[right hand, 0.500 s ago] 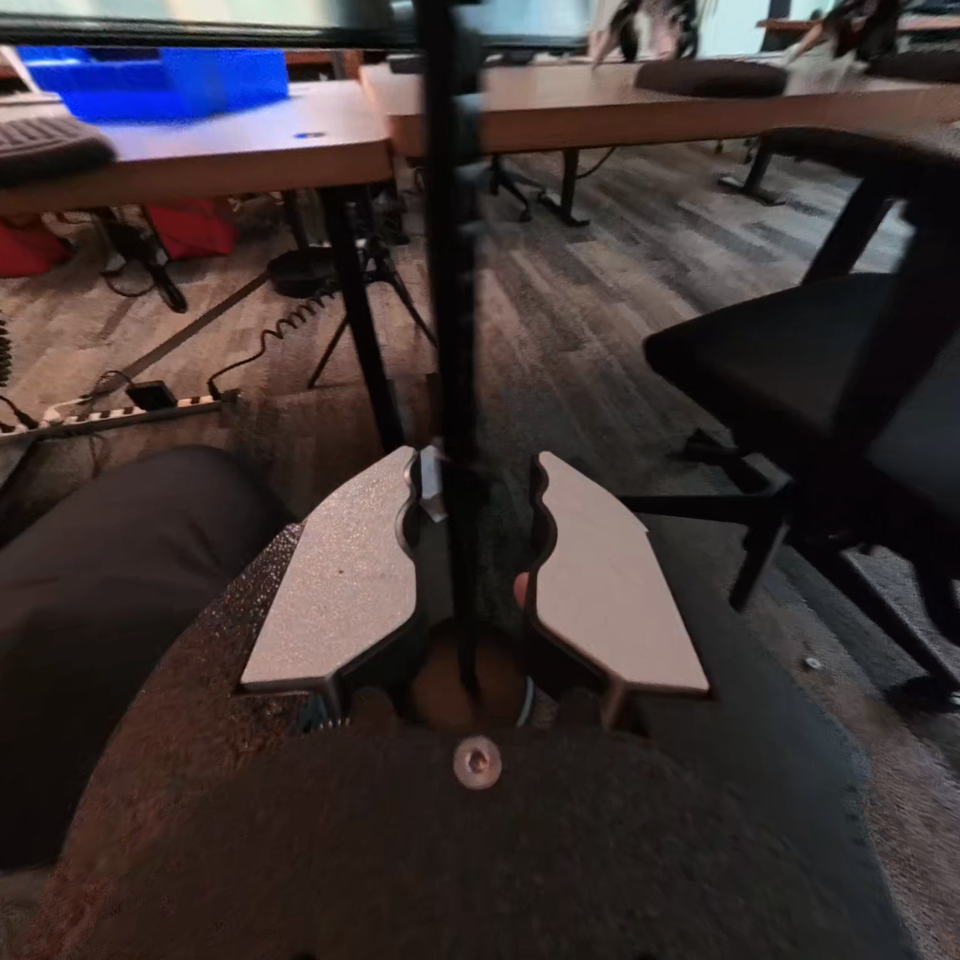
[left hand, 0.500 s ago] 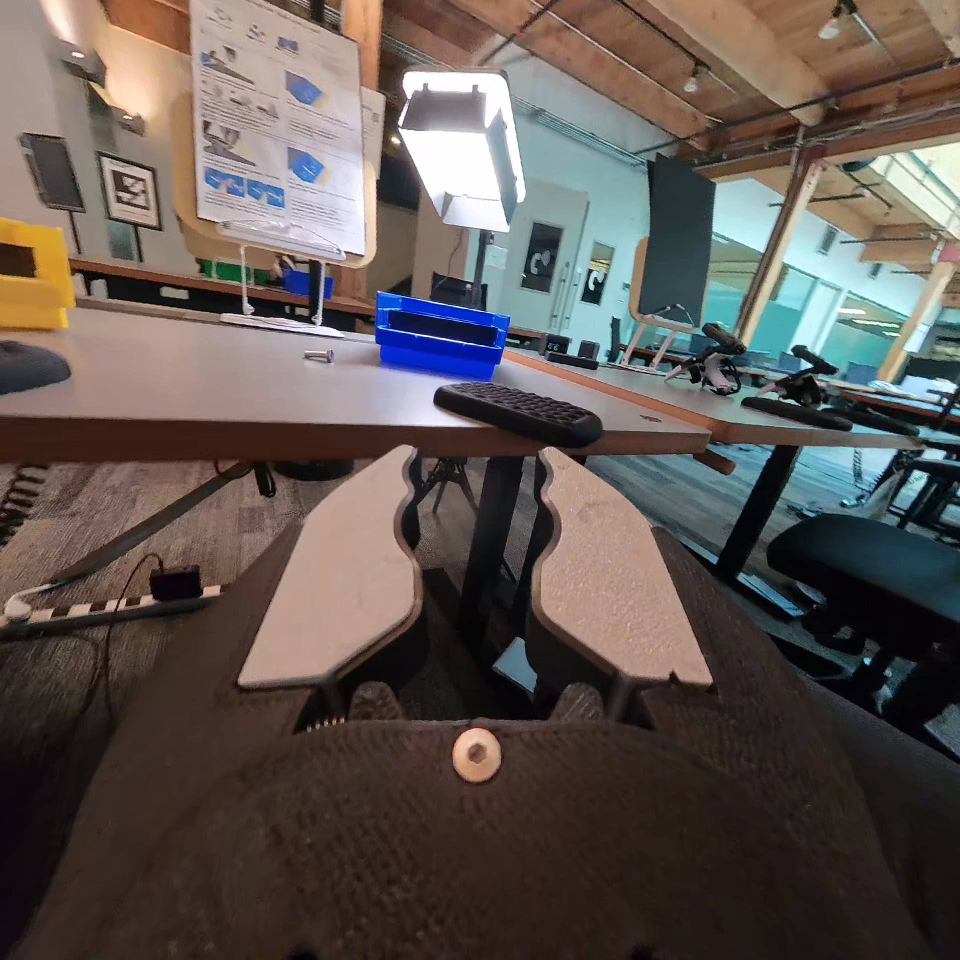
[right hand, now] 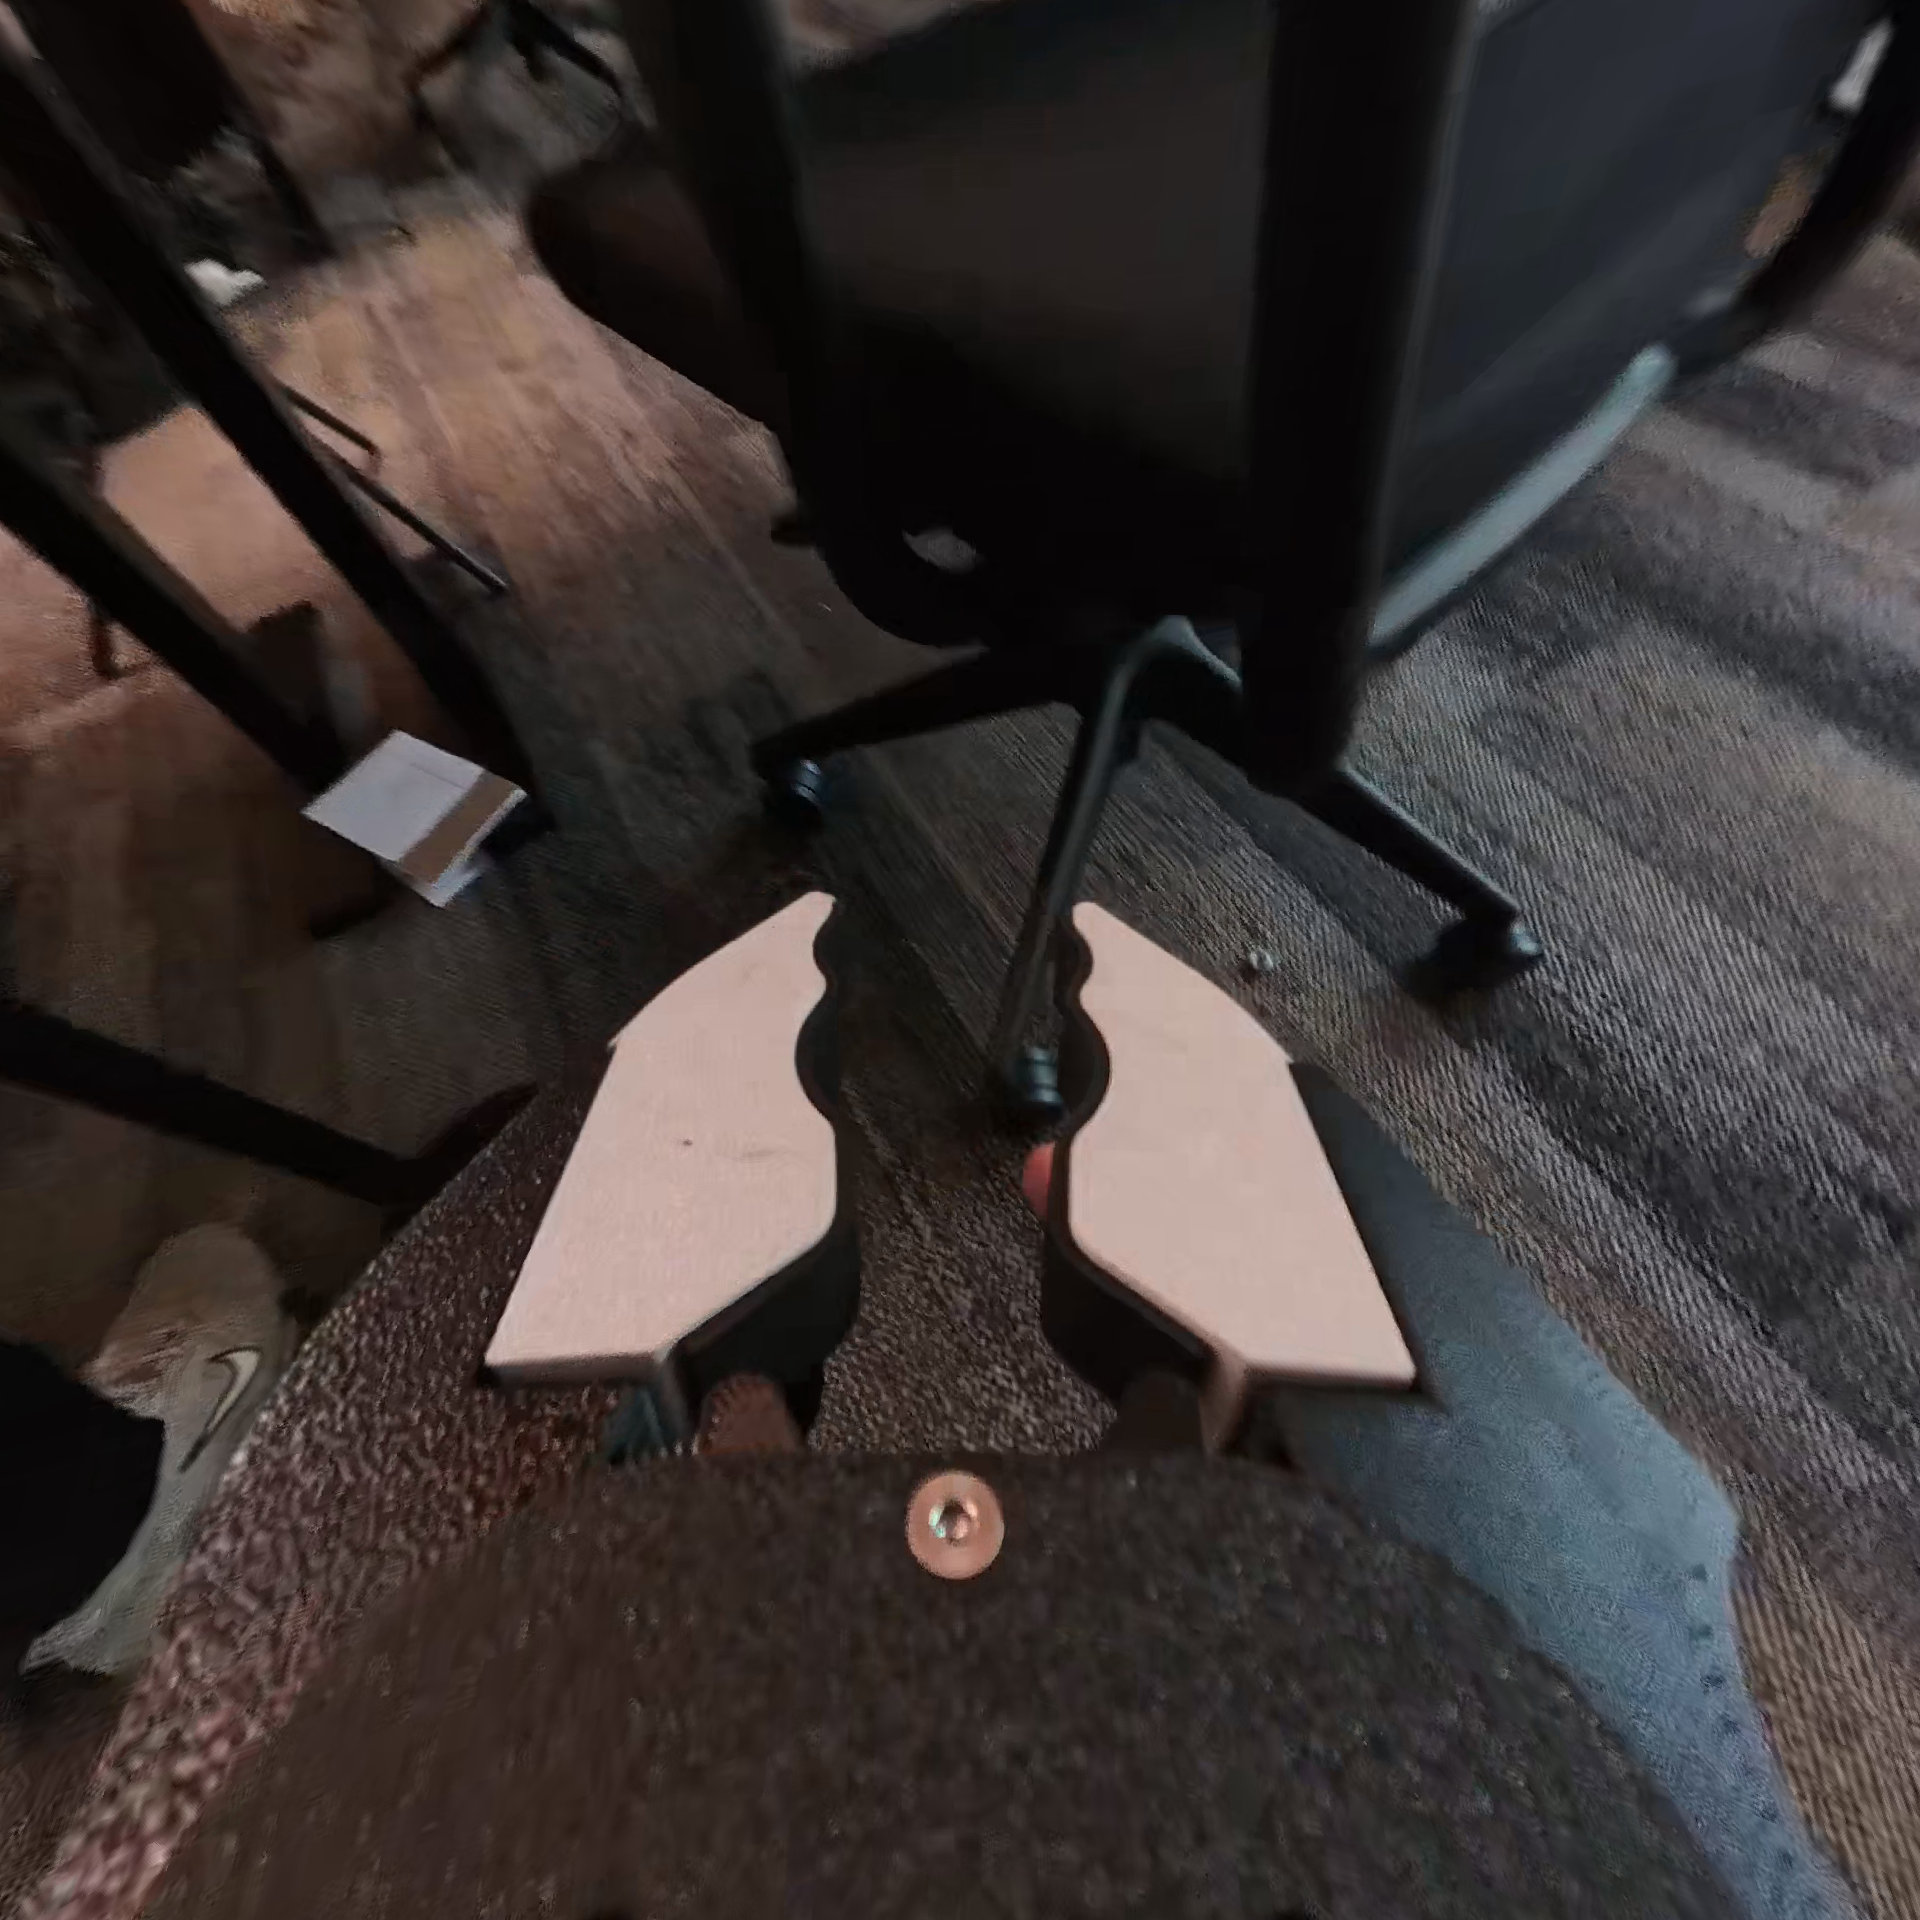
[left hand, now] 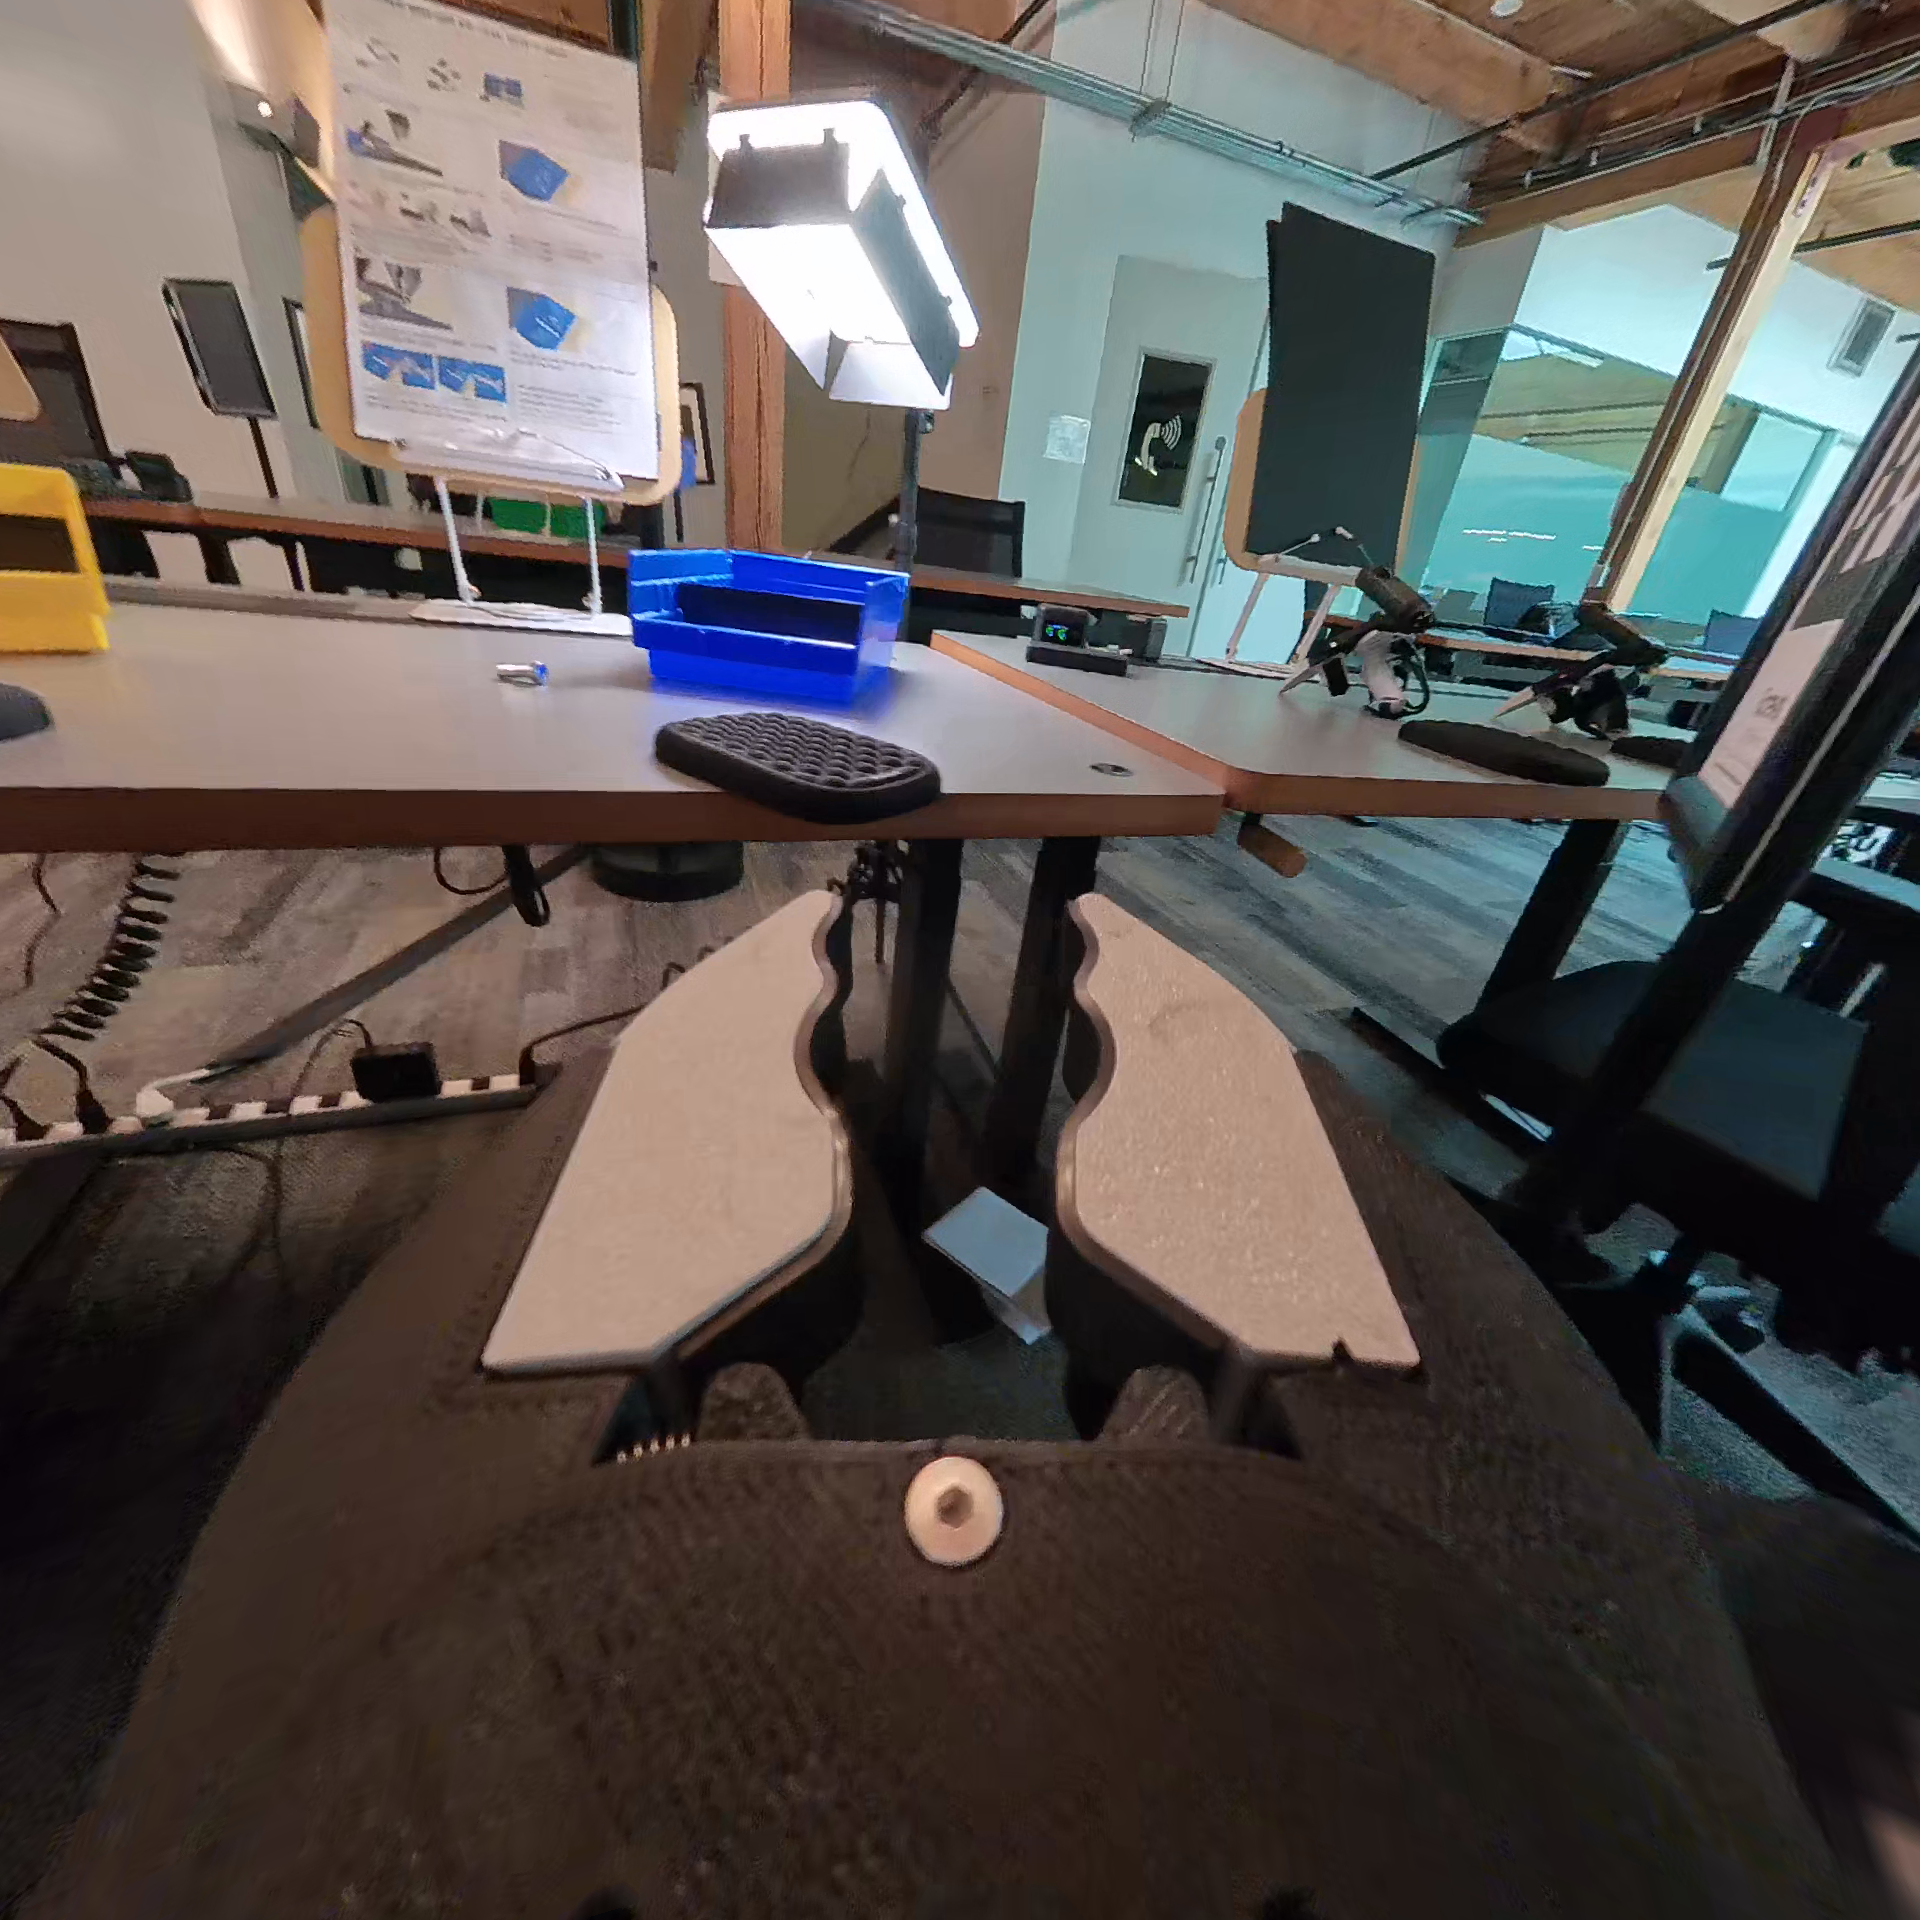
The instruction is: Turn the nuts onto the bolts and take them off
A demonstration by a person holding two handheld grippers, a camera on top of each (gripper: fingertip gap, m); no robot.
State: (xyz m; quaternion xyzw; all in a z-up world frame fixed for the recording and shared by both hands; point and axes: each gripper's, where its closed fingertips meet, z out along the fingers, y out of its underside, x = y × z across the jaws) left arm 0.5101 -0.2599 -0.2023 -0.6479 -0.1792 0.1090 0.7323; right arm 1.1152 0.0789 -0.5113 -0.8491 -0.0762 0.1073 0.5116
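on the grey desk point(left hand: 312, 748) with its wood-coloured edge, a small silvery metal fastener point(left hand: 522, 673) (bolt or nut, too small to say which) lies on its side, long axis running roughly left to right, just left of the blue plastic bin point(left hand: 767, 623) and behind the black honeycomb-textured pad point(left hand: 798, 766). a yellow bin point(left hand: 47, 582) sits at the far left.

the left tool point(left hand: 951, 935) hangs below the desk edge, fingers parted and empty, aimed at the desk legs; the fastener is above and ahead of it, a little to its left. by my reading it must rise over the edge and go forward to get there.

the right tool point(right hand: 951, 940) points down at the grey carpet point(right hand: 1662, 935) near a black chair base point(right hand: 1039, 686), jaws apart, gripping nothing; a thin black rod point(right hand: 1070, 862) passes just beside its right finger. no fastener i can be sure of shows in that view (there is a tiny pale speck point(right hand: 1260, 960) on the carpet, unclear), so the left tool looks the nearer one.
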